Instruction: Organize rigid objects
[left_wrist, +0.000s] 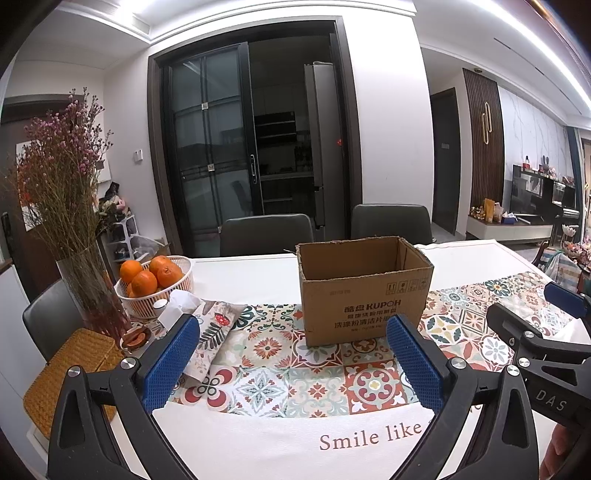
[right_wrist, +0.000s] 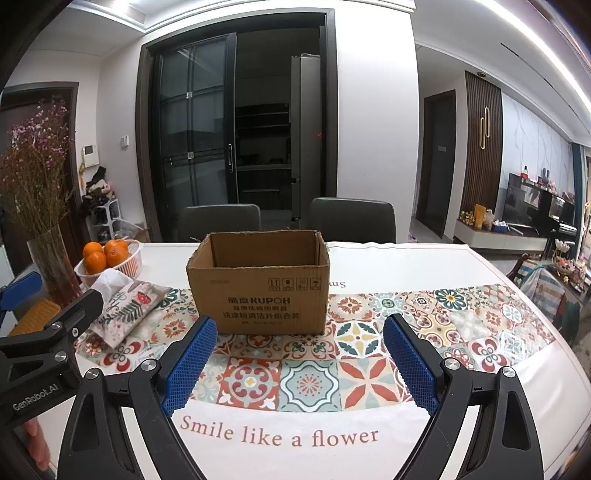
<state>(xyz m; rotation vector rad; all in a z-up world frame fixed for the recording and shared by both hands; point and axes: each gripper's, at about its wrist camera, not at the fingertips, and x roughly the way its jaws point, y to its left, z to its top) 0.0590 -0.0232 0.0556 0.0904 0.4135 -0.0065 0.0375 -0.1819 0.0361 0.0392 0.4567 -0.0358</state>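
Note:
An open brown cardboard box (left_wrist: 364, 290) stands upright on the patterned table runner, straight ahead of both grippers; it also shows in the right wrist view (right_wrist: 260, 282). Its inside is hidden below the rim. My left gripper (left_wrist: 293, 363) is open and empty, hovering above the table in front of the box. My right gripper (right_wrist: 299, 363) is open and empty, at a similar distance from the box. The right gripper also appears at the right edge of the left wrist view (left_wrist: 532, 317).
A white basket of oranges (left_wrist: 155, 282), a floral fabric tissue pouch (left_wrist: 210, 332), a glass vase of dried flowers (left_wrist: 85, 284) and a woven yellow box (left_wrist: 70, 373) sit at the table's left. Two grey chairs (left_wrist: 266, 234) stand behind the table (left_wrist: 258, 443).

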